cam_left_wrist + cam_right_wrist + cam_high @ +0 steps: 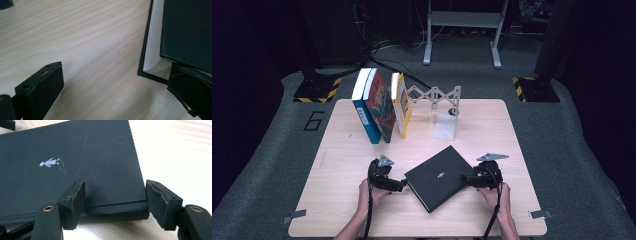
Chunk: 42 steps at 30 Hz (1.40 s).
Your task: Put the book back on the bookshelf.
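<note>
Near the front middle of the table lies the black book, flat and turned cornerwise, with me at both ends of it. My left gripper sits at the book's left corner with its jaws spread wide: one jaw stands over bare wood well clear of the book, the other is tucked at the corner where the cover lifts off the white page block. Nothing is pinched there. My right gripper straddles the book's spine end, one jaw over the cover, the other just off the book's corner; the jaws are apart and I see no pad pressing, so I judge it not yet gripping.

What worries me is the left corner. If I close or push there with one jaw under the cover alone, I may fold the cover back or crease the top pages rather than lift the whole book. On the right, the outer jaw is so near the corner that a closing grip could slip off and shove the book sideways across the wood. Behind the book, the standing books lean against a scissor-type bookend; a sliding book could knock them.
</note>
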Each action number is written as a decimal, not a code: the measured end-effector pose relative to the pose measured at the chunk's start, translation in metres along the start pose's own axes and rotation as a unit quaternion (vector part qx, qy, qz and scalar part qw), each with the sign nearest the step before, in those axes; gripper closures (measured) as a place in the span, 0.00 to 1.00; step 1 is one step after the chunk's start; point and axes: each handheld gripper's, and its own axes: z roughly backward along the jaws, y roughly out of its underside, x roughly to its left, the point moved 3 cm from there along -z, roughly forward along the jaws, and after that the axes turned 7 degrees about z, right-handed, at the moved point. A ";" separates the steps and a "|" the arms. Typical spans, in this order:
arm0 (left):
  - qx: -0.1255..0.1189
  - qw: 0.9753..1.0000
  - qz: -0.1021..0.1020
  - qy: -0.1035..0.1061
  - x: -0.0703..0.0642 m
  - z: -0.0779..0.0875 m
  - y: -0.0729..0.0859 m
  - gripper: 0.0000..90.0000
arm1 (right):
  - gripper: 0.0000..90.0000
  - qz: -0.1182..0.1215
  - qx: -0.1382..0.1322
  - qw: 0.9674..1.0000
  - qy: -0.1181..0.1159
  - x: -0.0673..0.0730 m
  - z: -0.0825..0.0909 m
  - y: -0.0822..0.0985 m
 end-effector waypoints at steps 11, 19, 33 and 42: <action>0.004 1.000 0.009 -0.001 0.003 -0.020 -0.021 0.00 | 0.37 -0.020 -0.011 1.000 0.003 0.002 0.014 0.019; 0.003 1.000 0.020 0.013 0.006 -0.026 -0.025 0.00 | 0.40 -0.025 -0.013 1.000 0.008 0.003 0.019 0.023; 0.007 1.000 -0.007 0.016 -0.018 -0.008 -0.015 0.00 | 0.39 0.002 0.004 1.000 0.008 -0.010 -0.008 -0.026; 0.018 1.000 -0.005 0.007 -0.018 -0.008 -0.016 0.00 | 0.38 0.000 0.027 0.999 0.019 -0.013 -0.014 -0.023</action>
